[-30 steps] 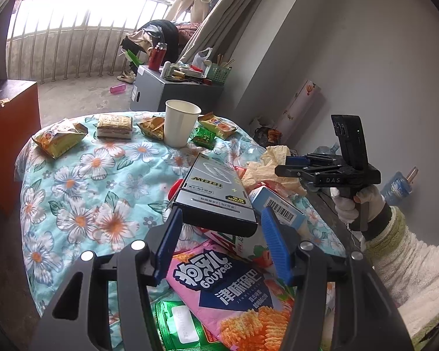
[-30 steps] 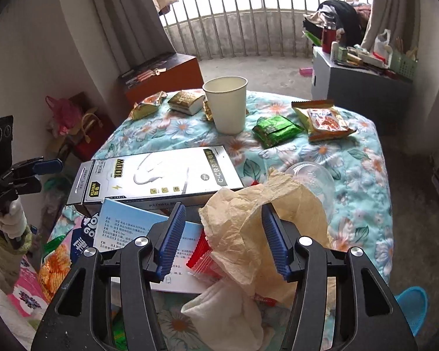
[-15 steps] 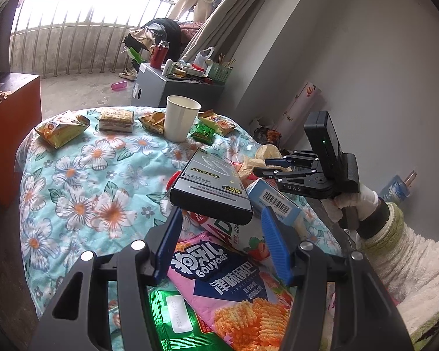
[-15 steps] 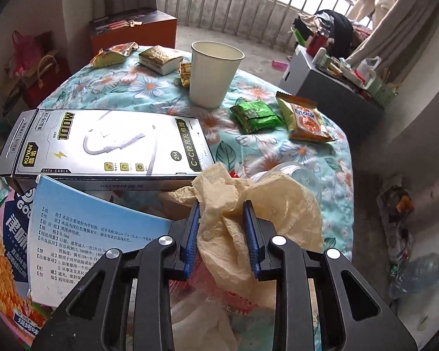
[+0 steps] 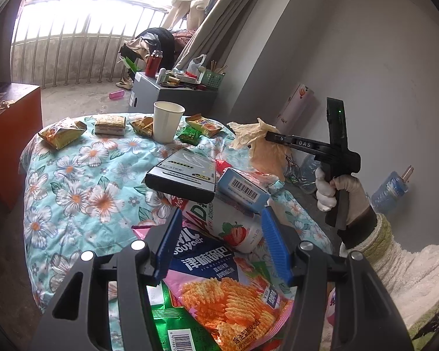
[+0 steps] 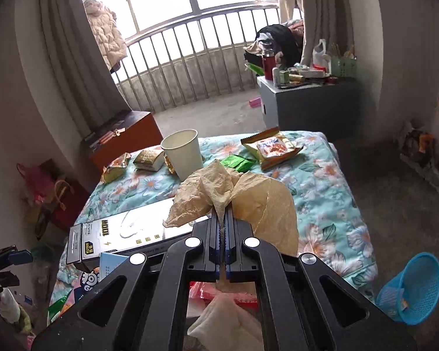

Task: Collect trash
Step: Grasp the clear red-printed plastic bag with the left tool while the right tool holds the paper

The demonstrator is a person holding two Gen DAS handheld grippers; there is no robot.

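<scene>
A table (image 5: 73, 181) draped in a teal floral cloth fills the scene, littered with trash. Near its front edge lies a long cable box (image 5: 184, 172), with a blue barcoded carton (image 5: 243, 190) touching its right end and a pink crisp packet (image 5: 219, 280) in front (partly over a green wrapper). A white paper cup (image 6: 183, 153) stands upright toward the far edge, among small snack packets. The right gripper (image 6: 222, 219), held in a gloved hand (image 5: 336, 190), is clamped tight on a crumpled tan paper napkin (image 6: 234, 196), lifted clear above the table's right edge. The left gripper (image 5: 219, 242) hovers over the crisp packet, jaws apart, holding nothing. A blue basket (image 6: 409, 289) sits on the floor by the table's right corner.
</scene>
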